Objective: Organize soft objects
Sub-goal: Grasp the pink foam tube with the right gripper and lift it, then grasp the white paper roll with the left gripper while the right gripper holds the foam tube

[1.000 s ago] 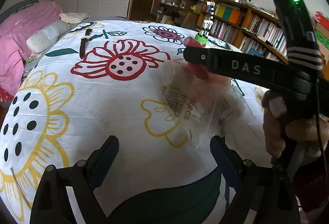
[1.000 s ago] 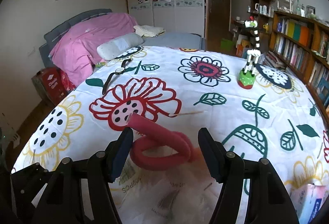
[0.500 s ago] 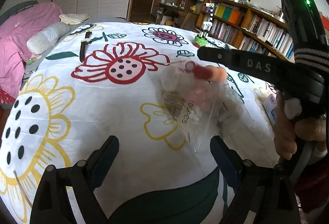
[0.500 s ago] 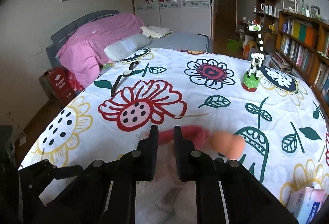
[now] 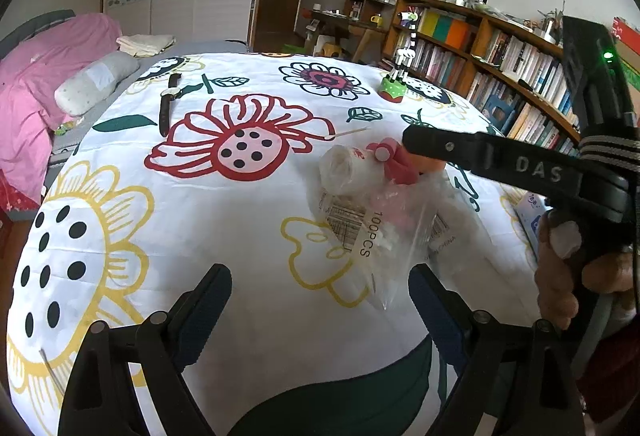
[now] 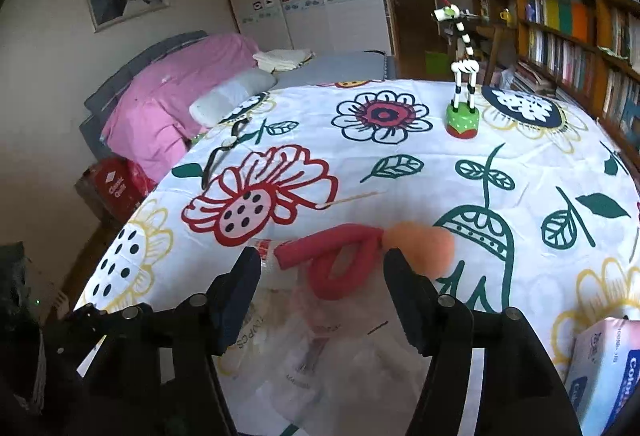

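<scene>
Right wrist view, item one: red foam curler (image 6: 340,260), a soft bent tube, is lying on the mouth of a clear plastic bag (image 6: 320,352), seemingly half in and half out. An orange puff (image 6: 424,248) is touching its far end. Right gripper (image 6: 320,276) is hovering over the curler; its jaws have just been opening and are now standing apart with the tube between them, pads not pressing, which suggests a release or a re-grip for pushing the tube deeper into the bag.

Item two, left wrist view: left gripper (image 5: 320,300) is waiting with fingers spread wide and nothing between them, just short of the bag's near corner, probably ready to steady the slack plastic. The bag, marked 100PCS, is holding white cotton swabs (image 5: 390,236).

Surroundings: all of this is resting on a flower-print bedspread (image 6: 400,164). One loose swab (image 6: 352,198) is lying beyond the bag; a wristwatch (image 5: 166,104) and a toy giraffe (image 6: 462,84) are sitting well apart; a tissue pack (image 6: 604,368) is showing at the right edge.
</scene>
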`<state>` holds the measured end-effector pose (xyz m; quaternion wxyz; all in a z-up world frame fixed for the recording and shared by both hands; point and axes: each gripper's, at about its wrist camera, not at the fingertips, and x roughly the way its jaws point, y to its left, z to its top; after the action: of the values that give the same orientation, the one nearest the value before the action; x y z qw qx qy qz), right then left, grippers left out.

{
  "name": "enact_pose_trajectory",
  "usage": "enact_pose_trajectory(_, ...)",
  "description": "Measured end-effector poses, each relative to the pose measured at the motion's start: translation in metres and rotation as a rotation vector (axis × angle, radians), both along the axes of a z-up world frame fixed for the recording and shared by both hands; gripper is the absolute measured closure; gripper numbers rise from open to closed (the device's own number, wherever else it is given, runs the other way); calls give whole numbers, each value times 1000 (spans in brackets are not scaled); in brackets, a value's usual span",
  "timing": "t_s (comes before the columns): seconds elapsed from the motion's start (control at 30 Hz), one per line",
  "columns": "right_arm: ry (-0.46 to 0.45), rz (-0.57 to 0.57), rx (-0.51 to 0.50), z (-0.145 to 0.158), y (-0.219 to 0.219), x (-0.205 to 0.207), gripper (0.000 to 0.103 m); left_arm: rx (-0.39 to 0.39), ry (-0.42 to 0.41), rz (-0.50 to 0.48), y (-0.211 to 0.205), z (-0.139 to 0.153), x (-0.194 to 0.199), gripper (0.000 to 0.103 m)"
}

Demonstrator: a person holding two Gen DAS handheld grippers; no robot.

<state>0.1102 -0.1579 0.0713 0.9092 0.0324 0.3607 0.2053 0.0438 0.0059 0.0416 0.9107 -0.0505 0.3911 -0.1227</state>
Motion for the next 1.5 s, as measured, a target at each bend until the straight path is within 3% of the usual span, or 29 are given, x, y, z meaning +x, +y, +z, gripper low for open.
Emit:
enact_pose_trajectory(0.13, 26, 1, -13, -8, 5, 10, 37, 9, -3, 0, 0, 0, 2, 10)
enact_pose_trajectory(0.27, 71, -5, 16, -15, 8, 27, 29, 19, -3, 4, 2, 0, 6, 10)
enact_pose_trajectory(0.57, 186, -11, 124, -33, 3, 53, 31, 36, 0, 0, 0, -2, 13, 10)
enact_pose_trajectory(0.93, 144, -45, 168, -15, -14, 45, 33, 71, -13, -10, -7, 2, 27, 10)
enact_pose_trajectory(1.33, 84, -129, 192, 11, -48, 23, 33, 55, -17, -54, -24, 6, 66, 11)
enact_pose_trajectory(1.5, 73, -138, 180, 17, -58, 15, 33, 28, -4, -69, -28, 4, 79, 22)
